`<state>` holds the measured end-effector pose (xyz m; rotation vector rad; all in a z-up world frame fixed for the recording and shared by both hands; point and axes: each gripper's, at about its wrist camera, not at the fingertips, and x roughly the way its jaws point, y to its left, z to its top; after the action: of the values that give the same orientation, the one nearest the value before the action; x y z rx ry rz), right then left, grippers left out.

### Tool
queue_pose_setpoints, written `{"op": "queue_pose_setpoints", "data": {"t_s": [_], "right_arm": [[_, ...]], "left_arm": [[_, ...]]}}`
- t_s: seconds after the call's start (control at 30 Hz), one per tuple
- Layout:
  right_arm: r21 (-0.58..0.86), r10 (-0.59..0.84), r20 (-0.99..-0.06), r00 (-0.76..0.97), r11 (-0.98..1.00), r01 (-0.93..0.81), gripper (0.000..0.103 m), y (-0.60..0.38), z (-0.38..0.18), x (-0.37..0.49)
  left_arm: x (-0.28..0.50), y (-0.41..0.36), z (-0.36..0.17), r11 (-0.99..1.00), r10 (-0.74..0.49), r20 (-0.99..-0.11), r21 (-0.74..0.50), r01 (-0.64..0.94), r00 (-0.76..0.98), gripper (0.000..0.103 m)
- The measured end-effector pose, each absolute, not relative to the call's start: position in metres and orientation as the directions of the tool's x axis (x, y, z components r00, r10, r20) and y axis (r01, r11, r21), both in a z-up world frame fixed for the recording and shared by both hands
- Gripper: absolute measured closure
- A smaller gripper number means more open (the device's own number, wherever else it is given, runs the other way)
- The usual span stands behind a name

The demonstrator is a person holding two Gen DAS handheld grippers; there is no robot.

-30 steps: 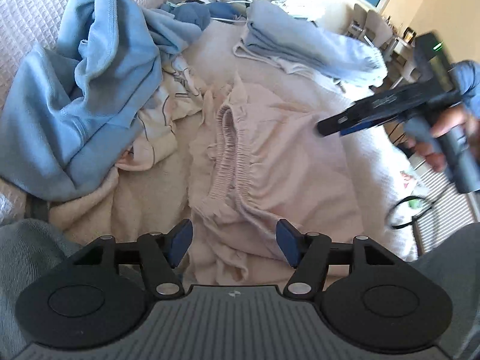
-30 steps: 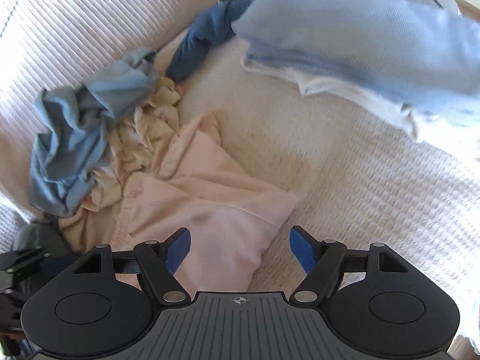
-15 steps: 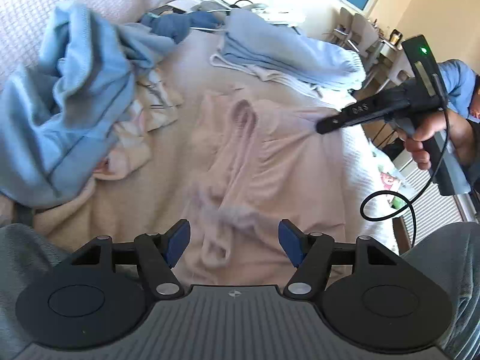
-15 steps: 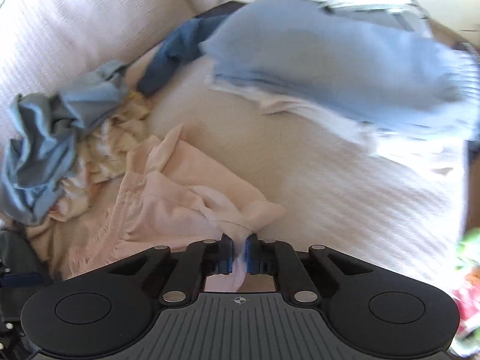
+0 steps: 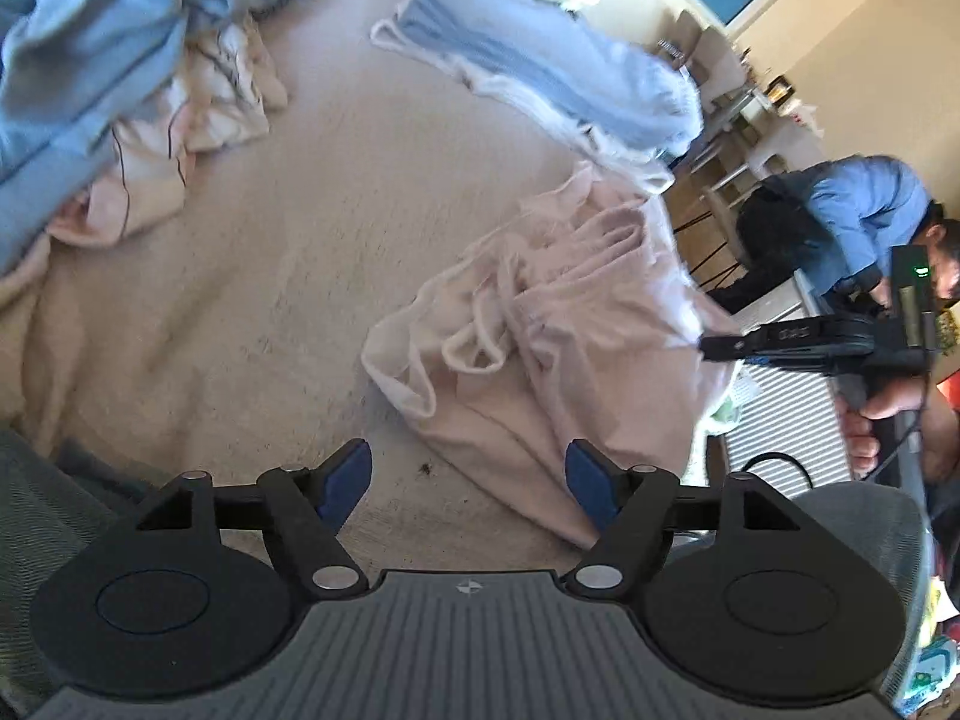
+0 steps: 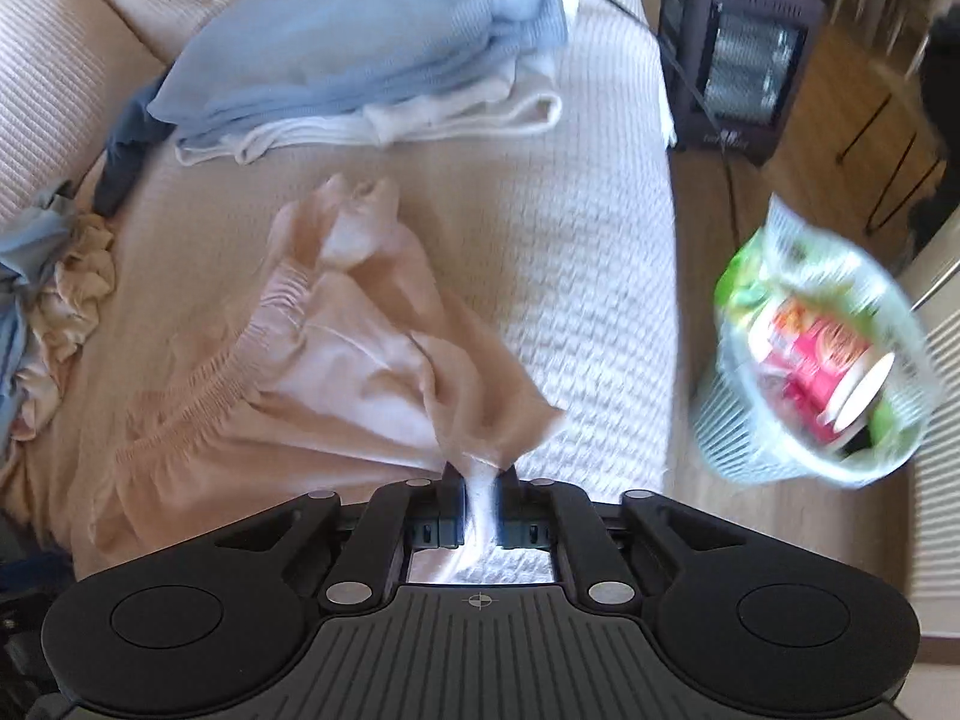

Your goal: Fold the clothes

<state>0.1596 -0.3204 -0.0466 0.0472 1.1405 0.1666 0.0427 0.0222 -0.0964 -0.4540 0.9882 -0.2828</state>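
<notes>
A pale pink garment with an elastic waistband (image 6: 336, 354) lies crumpled on the cream bed cover (image 6: 576, 252). My right gripper (image 6: 480, 489) is shut on a corner of it and holds that corner up. In the left wrist view the same pink garment (image 5: 570, 324) is pulled toward the bed's right edge, where the right gripper (image 5: 711, 345) pinches it. My left gripper (image 5: 468, 477) is open and empty, just above the bed cover near the garment's lower end.
A folded light blue and white stack (image 6: 372, 66) lies at the back of the bed. A loose pile of blue and pale clothes (image 5: 102, 84) sits at the left. A bin with rubbish (image 6: 822, 360) and a dark heater (image 6: 738, 42) stand on the floor to the right.
The right gripper closed on a corner of the pink garment and dragged it right toward the bed edge. The left gripper stayed open and the garment slid out from in front of it.
</notes>
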Motion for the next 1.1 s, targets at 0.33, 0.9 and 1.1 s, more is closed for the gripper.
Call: {"op": "queue_pose_setpoints", "data": {"t_s": [0.33, 0.9, 1.1], "right_arm": [[0.041, 0.275, -0.841, 0.467, 0.891, -0.452, 0.029, -0.309, -0.003, 0.164], [0.006, 0.301, -0.898, 0.32, 0.737, -0.676, 0.024, -0.263, -0.065, 0.232], [0.001, 0.25, -0.905, 0.345, 0.811, -0.585, 0.069, -0.252, -0.061, 0.217]], "left_arm": [[0.057, -0.013, -0.115, 0.887, -0.426, -0.76, -0.458, 0.06, 0.49, 0.027], [0.076, -0.042, -0.113, 0.913, -0.387, -0.732, -0.39, 0.121, 0.561, 0.058], [0.086, -0.041, -0.109, 0.873, -0.469, -0.678, -0.452, 0.182, 0.566, 0.099]]}}
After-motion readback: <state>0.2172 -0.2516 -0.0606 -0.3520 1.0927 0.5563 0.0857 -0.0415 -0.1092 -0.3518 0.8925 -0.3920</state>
